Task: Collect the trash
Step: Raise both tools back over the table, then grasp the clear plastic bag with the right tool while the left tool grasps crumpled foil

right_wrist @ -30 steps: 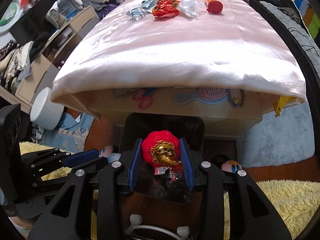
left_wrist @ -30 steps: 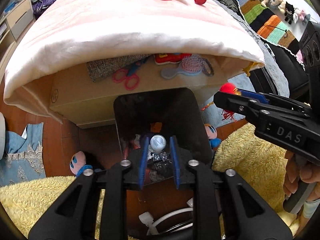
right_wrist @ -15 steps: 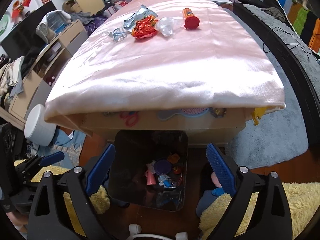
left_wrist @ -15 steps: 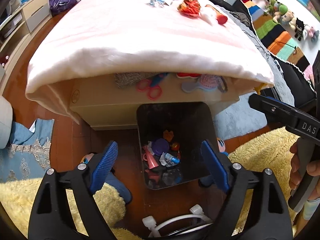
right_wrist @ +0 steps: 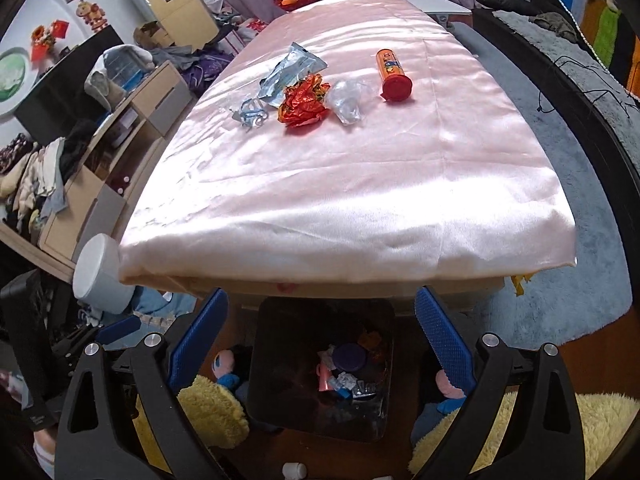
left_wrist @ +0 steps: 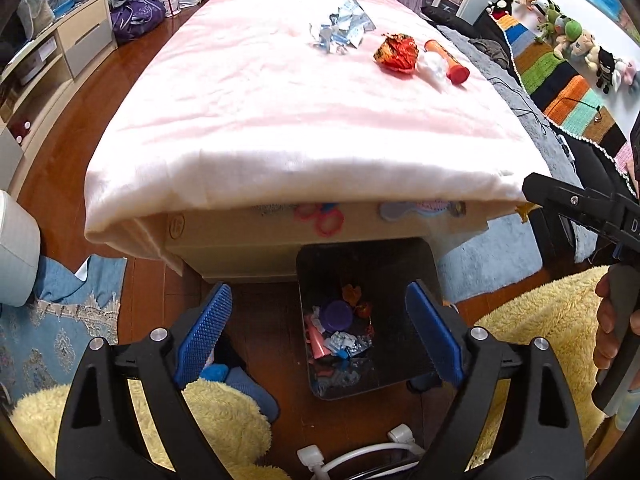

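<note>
A black bin (left_wrist: 404, 272) (right_wrist: 276, 360) with several bits of trash in it stands on the floor against the table's near end. On the pink tablecloth (left_wrist: 280, 120) (right_wrist: 360, 184) lie a red crumpled wrapper (left_wrist: 396, 54) (right_wrist: 305, 100), a silver-blue wrapper (left_wrist: 342, 26) (right_wrist: 290, 72), a small crumpled foil piece (right_wrist: 250, 114), a clear plastic piece (left_wrist: 434, 70) (right_wrist: 347, 100) and an orange tube with a red cap (left_wrist: 450, 62) (right_wrist: 393, 74). My left gripper (left_wrist: 318, 332) and right gripper (right_wrist: 320, 336) are both open and empty above the bin.
Yellow fluffy rugs (left_wrist: 548, 320) (right_wrist: 600, 420) and plush toys (right_wrist: 222, 364) lie around the bin. A white stool (right_wrist: 98, 280) stands left of the table. Shelves with clothes (right_wrist: 80, 160) are at the left; a grey rug (right_wrist: 580, 240) and a dark sofa are at the right.
Both grippers opened and dropped their trash into the bin: the left a small silvery item, the right a red ball-like piece. Both then rose, bringing the tabletop into view.
</note>
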Available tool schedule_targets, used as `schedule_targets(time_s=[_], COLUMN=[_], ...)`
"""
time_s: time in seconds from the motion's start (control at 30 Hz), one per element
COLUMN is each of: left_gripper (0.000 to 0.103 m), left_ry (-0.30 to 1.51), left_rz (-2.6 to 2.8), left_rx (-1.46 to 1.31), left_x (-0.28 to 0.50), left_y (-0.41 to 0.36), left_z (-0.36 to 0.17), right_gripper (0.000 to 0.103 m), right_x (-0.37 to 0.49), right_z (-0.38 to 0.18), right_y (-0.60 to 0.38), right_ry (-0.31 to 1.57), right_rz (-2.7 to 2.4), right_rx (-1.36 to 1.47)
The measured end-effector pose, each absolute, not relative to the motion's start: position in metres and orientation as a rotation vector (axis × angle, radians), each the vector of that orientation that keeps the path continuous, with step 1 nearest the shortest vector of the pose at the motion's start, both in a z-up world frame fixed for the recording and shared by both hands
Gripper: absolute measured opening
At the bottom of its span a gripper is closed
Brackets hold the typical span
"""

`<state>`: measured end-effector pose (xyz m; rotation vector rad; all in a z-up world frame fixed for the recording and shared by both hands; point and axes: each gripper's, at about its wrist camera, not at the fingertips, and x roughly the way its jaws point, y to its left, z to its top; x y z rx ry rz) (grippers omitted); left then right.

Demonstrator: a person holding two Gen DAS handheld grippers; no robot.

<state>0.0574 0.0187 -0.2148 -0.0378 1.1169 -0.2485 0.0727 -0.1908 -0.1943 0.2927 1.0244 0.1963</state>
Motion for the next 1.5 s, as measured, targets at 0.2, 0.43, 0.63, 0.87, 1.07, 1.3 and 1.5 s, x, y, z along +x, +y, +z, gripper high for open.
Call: schedule_targets(time_s=[0.2, 0.43, 0.63, 0.87, 1.07, 1.3, 1.5], left_gripper=[0.084, 0.084, 0.084, 0.072, 0.067, 0.063, 0.054], left_ry=[1.097, 1.075, 1.044, 1.015, 1.016, 1.033, 1.043], left_rz=[-0.242, -0.231, -0.206, -0.205, -0.208, -0.244, -0.265], left_rx=[-0.028, -0.021, -0.014, 0.01, 0.0, -0.001, -0.007], left_x=[0.08, 0.121, 0.168, 0.219, 0.256, 0.29, 0.312], left_y=[0.016, 0.016, 0.016, 0.004, -0.003, -0.021, -0.033], left_z=[-0.204, -0.194, -0.183, -0.174, -0.177, -0.19, -0.2], right_gripper=[0.095, 0.095, 0.091, 0.053, 0.052, 0.052, 0.039], right_x=[0.092, 0.128, 0.165, 0.212, 0.231, 0.238, 0.244], right_z=[-0.192, -0.194, -0.184, -0.19, -0.206, -0.212, -0.213], right_y=[-0.195, -0.203, -0.205, -0.206, -0.198, -0.198, -0.193], right_ry=[1.019, 1.025, 0.99, 0.991, 1.015, 1.015, 1.006], right_rz=[0.18, 0.147, 0.128, 0.148, 0.16, 0.168, 0.184], right_rx=[0.28, 0.249, 0.193, 0.177, 0.141, 0.138, 0.119])
